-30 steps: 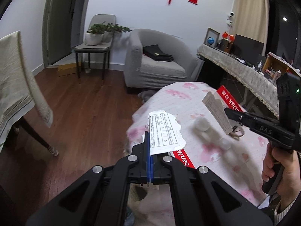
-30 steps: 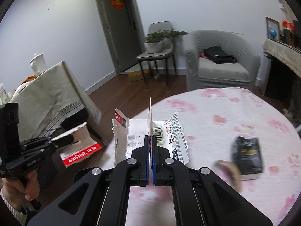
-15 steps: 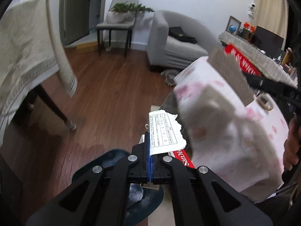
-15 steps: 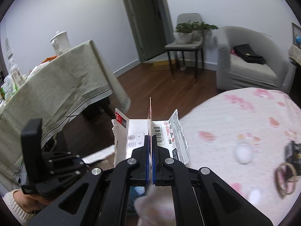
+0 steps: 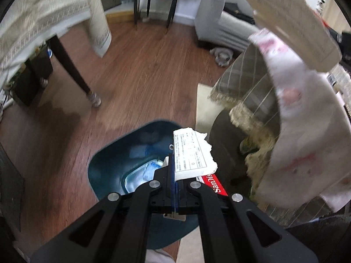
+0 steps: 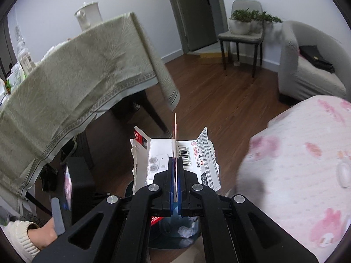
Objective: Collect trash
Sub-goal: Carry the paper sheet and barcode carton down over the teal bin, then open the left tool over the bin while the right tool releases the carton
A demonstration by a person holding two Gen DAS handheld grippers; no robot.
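Left wrist view: left tongs (image 5: 175, 175) are clamped on a torn card (image 5: 193, 153) with a red strip, hanging right above the open blue bin (image 5: 105, 171), which already holds some scraps. Right tongs (image 6: 175, 171) pinch a torn package (image 6: 175, 153), also above the bin (image 6: 175, 236), where a crumpled wad lies. Both pieces look ready to drop; neither is released yet. On the pink-clothed bench (image 6: 307, 164) a small white item (image 6: 343, 173) is left, so more collecting likely remains.
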